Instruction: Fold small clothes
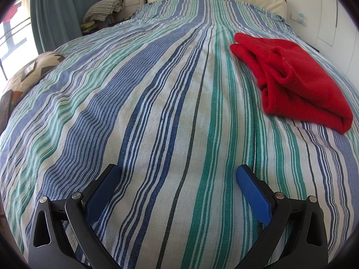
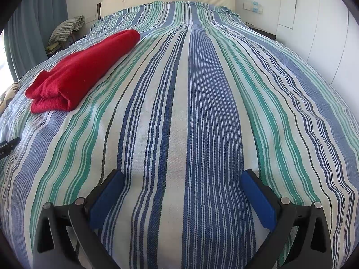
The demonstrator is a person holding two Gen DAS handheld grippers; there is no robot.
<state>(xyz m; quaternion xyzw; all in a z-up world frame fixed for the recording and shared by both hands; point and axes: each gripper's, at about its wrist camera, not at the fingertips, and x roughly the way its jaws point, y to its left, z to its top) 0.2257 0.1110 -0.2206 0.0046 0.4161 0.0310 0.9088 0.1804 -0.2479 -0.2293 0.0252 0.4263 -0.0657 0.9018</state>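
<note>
Ahead-right of the left claw (image 1: pixel 177 172), spread and empty like the right claw (image 2: pixel 182 177), lies the soft, light red garment (image 1: pixel 298 78); its near folded edge looks easiest to pinch.

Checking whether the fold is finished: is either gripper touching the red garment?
Apart. In both wrist views the open left gripper and right gripper hover over striped bedspread, well short of the red garment.
</note>
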